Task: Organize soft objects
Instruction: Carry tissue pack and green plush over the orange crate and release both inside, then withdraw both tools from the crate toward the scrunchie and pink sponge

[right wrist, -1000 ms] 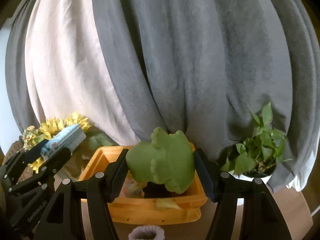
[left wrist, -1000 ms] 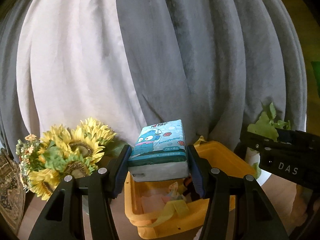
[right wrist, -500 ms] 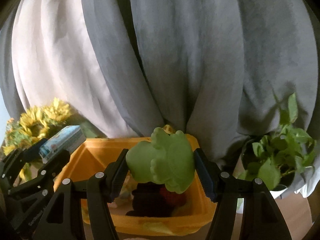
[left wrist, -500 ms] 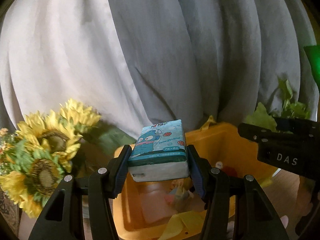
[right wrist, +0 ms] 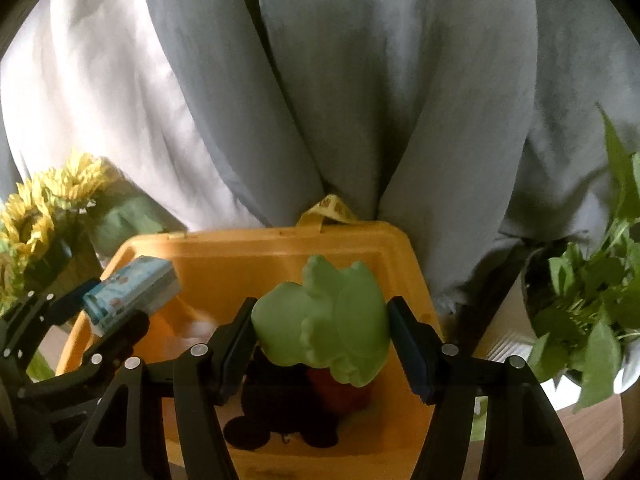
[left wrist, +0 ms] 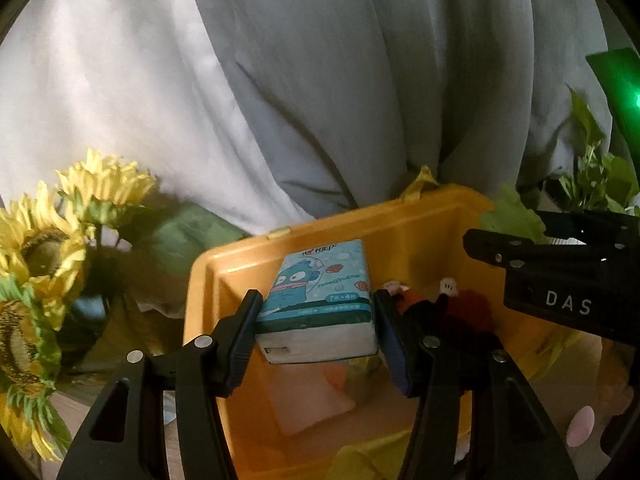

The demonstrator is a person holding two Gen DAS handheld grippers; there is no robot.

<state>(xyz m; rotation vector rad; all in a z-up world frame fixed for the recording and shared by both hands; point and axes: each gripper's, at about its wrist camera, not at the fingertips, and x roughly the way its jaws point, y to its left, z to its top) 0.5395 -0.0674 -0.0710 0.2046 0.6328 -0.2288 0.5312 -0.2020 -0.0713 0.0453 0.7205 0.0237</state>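
My left gripper (left wrist: 316, 316) is shut on a blue tissue pack (left wrist: 318, 300) with a cartoon fish print, held over the left part of the yellow bin (left wrist: 248, 256). A soft green toy (right wrist: 326, 318) is clamped in my right gripper (right wrist: 322, 336), hanging over the same yellow bin (right wrist: 248, 244). In the right wrist view the left gripper (right wrist: 112, 316) with the tissue pack (right wrist: 132, 294) shows at the left. Inside the bin lie a black and red plush (right wrist: 288, 408), seen too in the left wrist view as a black and red plush (left wrist: 456, 312), and a pale pink item (left wrist: 312, 400).
Grey and white curtains (right wrist: 320, 100) hang right behind the bin. Sunflowers (left wrist: 36, 264) stand to the bin's left. A potted green plant (right wrist: 592, 320) stands to its right. The right gripper's black body (left wrist: 560, 284) crosses the right side of the left wrist view.
Both grippers have come forward and down toward the bin, tilting downward. The bin now fills the lower view and its contents show. Each grip is unchanged.
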